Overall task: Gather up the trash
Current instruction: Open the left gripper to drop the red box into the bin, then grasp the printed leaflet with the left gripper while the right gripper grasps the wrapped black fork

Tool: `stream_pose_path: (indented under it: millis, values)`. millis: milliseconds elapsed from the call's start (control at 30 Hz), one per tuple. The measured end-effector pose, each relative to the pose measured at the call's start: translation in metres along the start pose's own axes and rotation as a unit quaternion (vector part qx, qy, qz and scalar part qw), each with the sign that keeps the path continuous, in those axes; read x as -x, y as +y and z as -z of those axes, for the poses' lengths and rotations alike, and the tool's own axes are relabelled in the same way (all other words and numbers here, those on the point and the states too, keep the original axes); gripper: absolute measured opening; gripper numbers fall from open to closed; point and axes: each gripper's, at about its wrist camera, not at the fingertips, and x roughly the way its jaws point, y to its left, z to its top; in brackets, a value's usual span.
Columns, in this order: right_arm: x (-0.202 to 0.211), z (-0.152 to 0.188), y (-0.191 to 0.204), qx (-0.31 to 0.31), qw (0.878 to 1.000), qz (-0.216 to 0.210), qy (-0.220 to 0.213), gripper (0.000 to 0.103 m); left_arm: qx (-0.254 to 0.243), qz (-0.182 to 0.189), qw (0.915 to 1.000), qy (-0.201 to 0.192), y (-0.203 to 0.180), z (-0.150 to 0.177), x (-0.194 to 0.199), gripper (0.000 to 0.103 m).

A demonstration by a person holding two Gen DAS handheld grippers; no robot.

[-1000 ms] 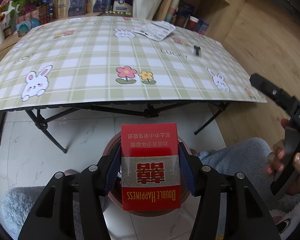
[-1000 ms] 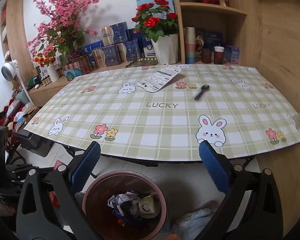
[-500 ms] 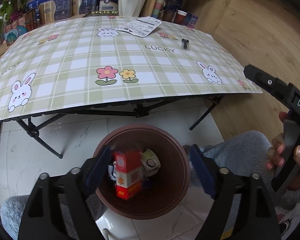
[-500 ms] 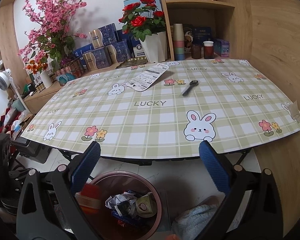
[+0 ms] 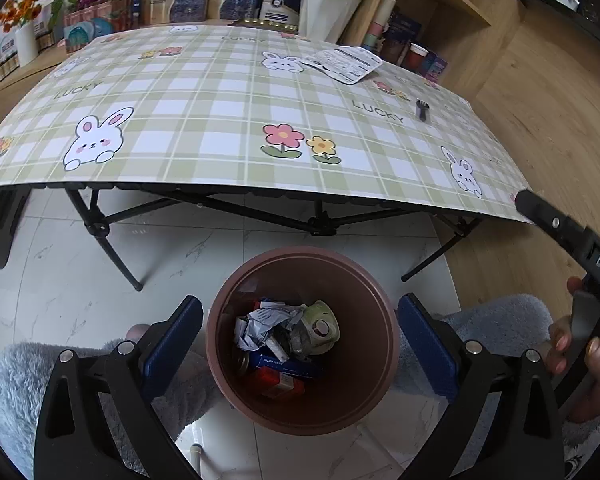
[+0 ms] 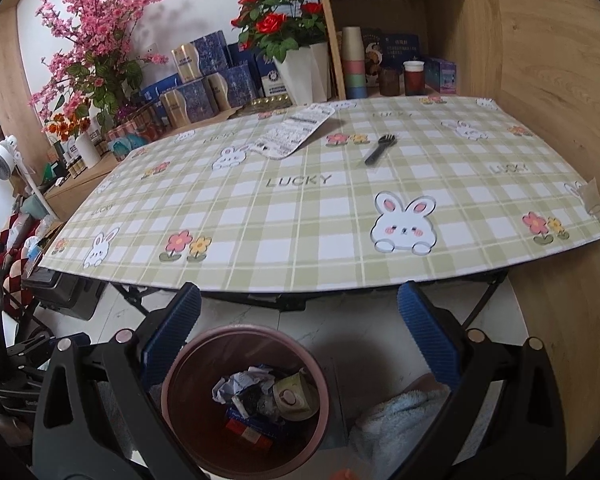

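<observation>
A brown bin (image 5: pixel 380 344) stands on the floor in front of the table; it holds crumpled paper, a cup and the red cigarette box (image 5: pixel 278 385). My left gripper (image 5: pixel 300 344) is open and empty, right above the bin. My right gripper (image 6: pixel 299 340) is open and empty, above the bin (image 6: pixel 180 380) and before the table edge. A white printed wrapper (image 6: pixel 292 133) and a small black fork (image 6: pixel 379 149) lie on the checked tablecloth; the left wrist view shows the wrapper (image 5: pixel 342 63) and the fork (image 5: pixel 422 110) too.
The folding table (image 6: pixel 320 220) has black crossed legs (image 5: pixel 100 232) over white tile. Boxes, flower pots and cups stand on shelves behind it. A wood wall is at the right. Grey fluffy slippers (image 5: pixel 496 320) are beside the bin.
My left gripper opened and let go of the red cigarette box, which fell into the bin. My right gripper stayed open and moved slightly toward the table.
</observation>
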Motion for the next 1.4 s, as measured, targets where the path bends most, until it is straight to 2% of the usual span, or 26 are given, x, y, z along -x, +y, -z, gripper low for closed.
stream_pose_path:
  millis: [267,400,567,733,833,933,1000,1067,1133,1233,1400]
  values:
    - [-0.008,0.004,0.001,0.004,1.000,0.010,0.011,0.097,0.035,-0.018,0.9990,-0.023,0.022,-0.008,0.006,0.096]
    - [-0.015,-0.001,-0.005,0.001,1.000,0.018,0.018,0.097,0.027,-0.020,0.9987,-0.039,0.030,-0.023,0.010,0.096]
    - [-0.021,-0.015,-0.010,0.004,1.000,0.019,0.017,0.097,0.022,-0.012,0.9980,-0.058,0.041,-0.058,0.010,0.096]
    - [-0.036,-0.037,-0.023,0.010,1.000,0.028,0.010,0.097,-0.027,-0.001,0.9975,-0.065,0.028,-0.106,-0.004,0.096]
    - [-0.051,-0.053,-0.038,0.004,0.999,0.035,0.011,0.097,-0.067,0.024,0.9961,-0.052,0.013,-0.143,-0.027,0.096]
    - [-0.067,-0.072,-0.054,-0.006,0.999,0.043,0.010,0.097,-0.133,0.038,0.9896,-0.039,-0.012,-0.180,-0.058,0.096]
    - [-0.078,-0.083,-0.064,-0.011,0.999,0.046,0.008,0.097,-0.192,0.044,0.9798,-0.038,-0.035,-0.208,-0.085,0.096]
    - [-0.089,-0.093,-0.071,-0.016,0.999,0.050,0.004,0.097,-0.228,0.049,0.9717,-0.036,-0.053,-0.232,-0.112,0.096]
    - [-0.098,-0.102,-0.077,-0.020,0.998,0.052,0.000,0.097,-0.242,0.058,0.9680,-0.030,-0.068,-0.256,-0.139,0.096]
    - [-0.113,-0.114,-0.087,-0.027,0.998,0.053,-0.003,0.097,-0.233,0.102,0.9669,-0.022,-0.078,-0.286,-0.172,0.096]
    - [-0.133,-0.132,-0.102,-0.042,0.998,0.048,-0.005,0.097,-0.227,0.082,0.9705,-0.003,-0.088,-0.330,-0.228,0.096]
